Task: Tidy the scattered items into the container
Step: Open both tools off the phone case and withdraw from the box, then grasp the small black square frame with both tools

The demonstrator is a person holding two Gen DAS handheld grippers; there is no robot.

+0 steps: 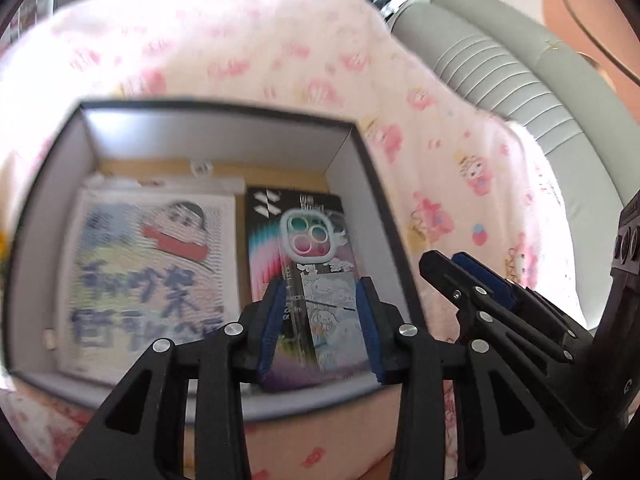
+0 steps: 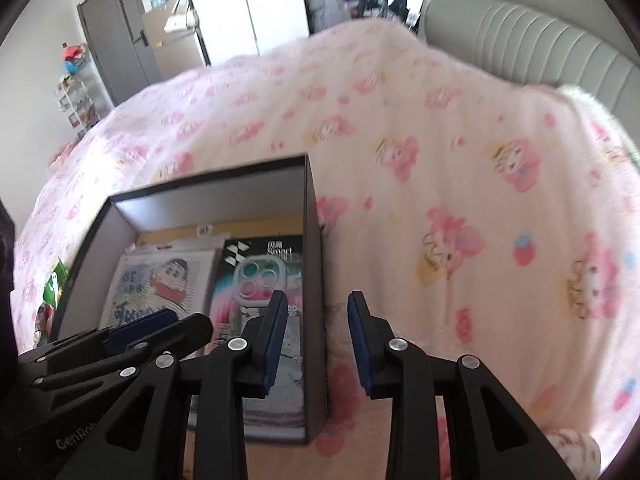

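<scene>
Left wrist view: my left hand-held gripper (image 1: 320,322) hangs open and empty above the box (image 1: 362,184) on the bed (image 1: 460,168), phone case (image 1: 320,280) lying flat inside to fit. Right hand-held gripper (image 2: 318,334) gapes, empty, beside the box wall.

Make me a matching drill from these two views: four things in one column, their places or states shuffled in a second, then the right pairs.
Things:
1. phone case
2. cartoon picture
3. box
4. left tool

Places or states:
A. sitting on the pink blanket
B. flat in the box's left half
C. jaws apart, holding nothing, above the box
D. lying on the dark packet in the box's right half

Pairs: 1-D, 2-B, 3-A, 4-C
</scene>
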